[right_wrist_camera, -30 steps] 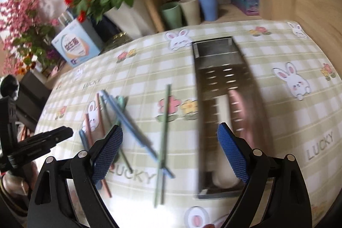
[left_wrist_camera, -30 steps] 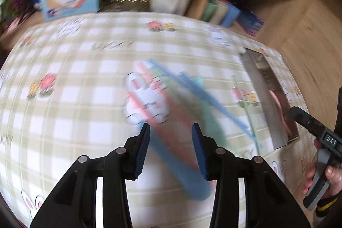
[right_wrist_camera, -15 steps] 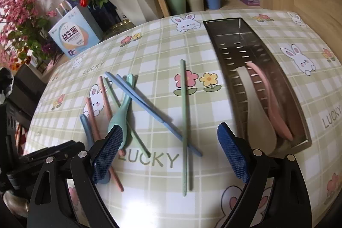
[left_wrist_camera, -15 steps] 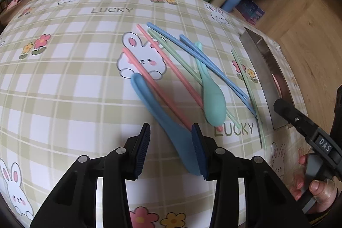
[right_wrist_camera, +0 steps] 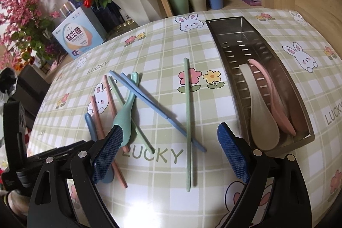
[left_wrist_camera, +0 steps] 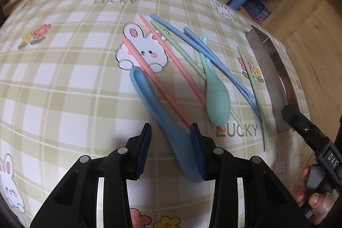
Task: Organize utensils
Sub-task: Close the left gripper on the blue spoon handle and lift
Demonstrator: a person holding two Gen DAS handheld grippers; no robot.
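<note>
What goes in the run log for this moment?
left gripper open over blue spoon | right gripper open, idle | metal tray holds two spoons

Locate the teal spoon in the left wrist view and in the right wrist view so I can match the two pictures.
Left wrist: the teal spoon lies right of centre, bowl toward the camera, just above the printed LUCKY.
Right wrist: it lies left of centre, bowl partly behind the right gripper's left finger.
Shared landmark: the same LUCKY print, just below the spoon's bowl in both.

Pastel spoons [left_wrist_camera: 215, 97], chopsticks [right_wrist_camera: 157, 107] scattered flat; two spoons [right_wrist_camera: 263, 119] in tray [right_wrist_camera: 230, 35].
</note>
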